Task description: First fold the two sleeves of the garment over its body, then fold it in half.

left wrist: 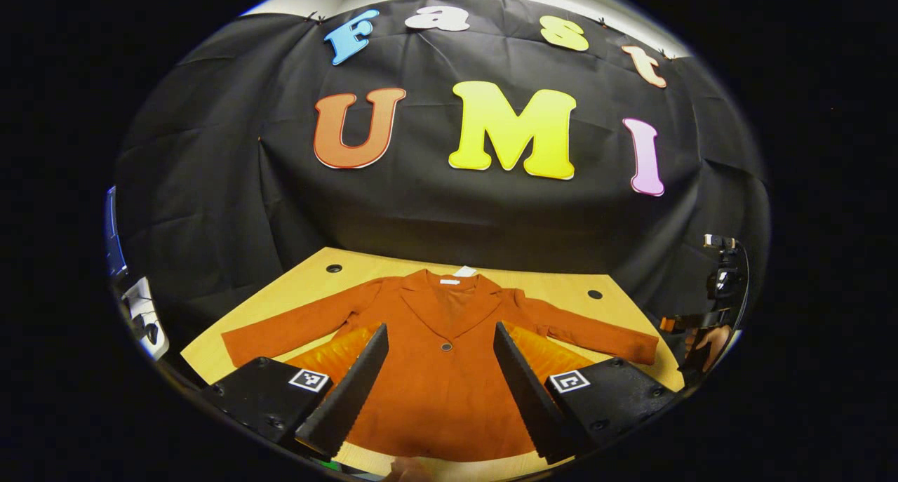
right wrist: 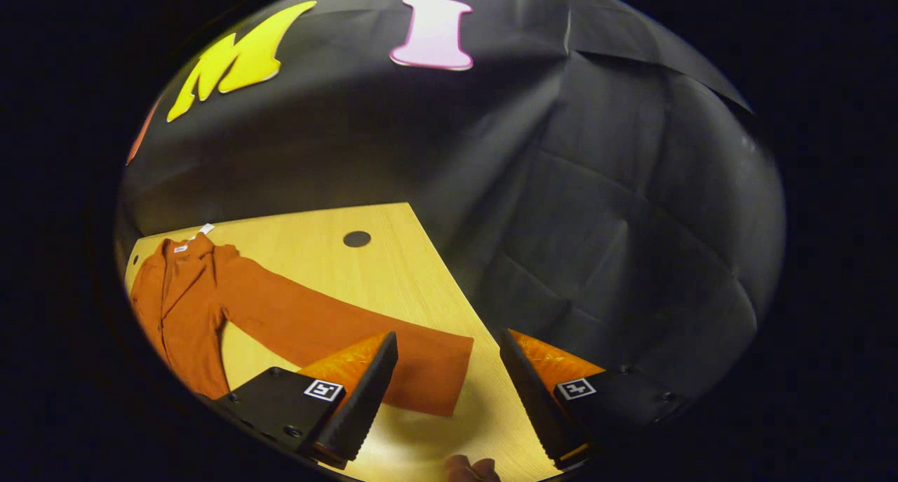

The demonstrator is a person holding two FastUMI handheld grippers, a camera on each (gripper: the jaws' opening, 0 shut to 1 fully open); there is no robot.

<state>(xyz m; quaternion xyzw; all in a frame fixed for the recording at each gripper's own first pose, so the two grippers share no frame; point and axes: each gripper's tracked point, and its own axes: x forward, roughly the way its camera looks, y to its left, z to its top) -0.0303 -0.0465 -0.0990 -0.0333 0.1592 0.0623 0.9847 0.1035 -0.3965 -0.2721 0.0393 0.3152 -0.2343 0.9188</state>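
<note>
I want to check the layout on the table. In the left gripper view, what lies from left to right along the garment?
Left table hole → one sleeve → jacket button → other sleeve, with the right table hole above it → other tongs at the edge.

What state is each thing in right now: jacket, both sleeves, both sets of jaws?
Jacket: flat on the table, front up, unfolded.
Sleeve near the right gripper: stretched outward, not folded.
Other sleeve: stretched outward, not folded.
Left gripper: jaws open, above the jacket's body, holding nothing.
Right gripper: jaws open, at the sleeve's cuff, holding nothing.
</note>
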